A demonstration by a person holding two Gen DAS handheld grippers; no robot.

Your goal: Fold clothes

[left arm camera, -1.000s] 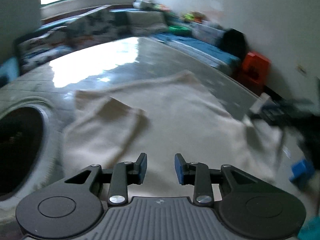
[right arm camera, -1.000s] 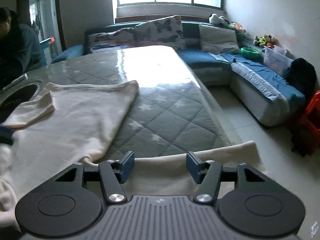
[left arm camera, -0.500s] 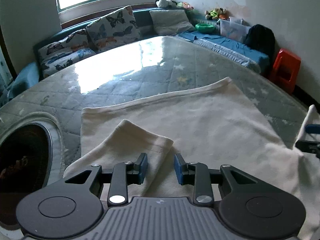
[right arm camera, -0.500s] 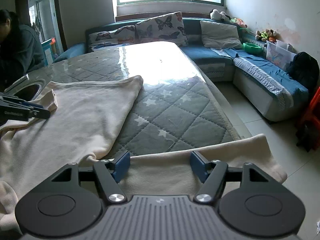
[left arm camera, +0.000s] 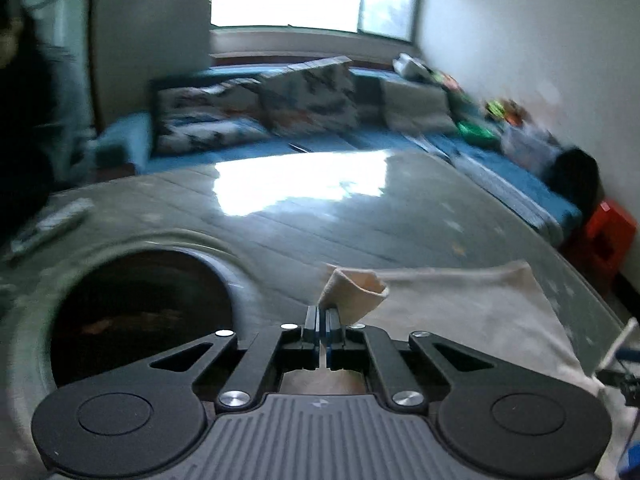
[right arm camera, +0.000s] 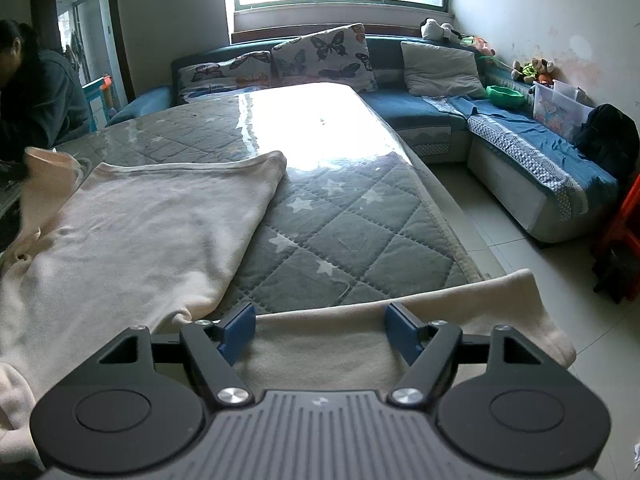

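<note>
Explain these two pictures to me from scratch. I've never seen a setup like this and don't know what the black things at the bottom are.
There is no robot here. A person holds a two-finger gripper in each hand, and a wide-angle camera on each looks forward along its fingers, so the black parts at the bottom are the tools themselves.

The blurred picture comes from the left gripper. Its jaws have just closed, pinching the cream sleeve of a sweater, and the cuff stands up beyond them.

The sharp picture comes from the right gripper. Its jaws have just been opening and stand wide, with the other sleeve lying between them, unpinched, its end hanging over the table edge.

The sweater lies on a table with a grey quilted cover. A sofa runs behind it, and a person sits at the left.
</note>
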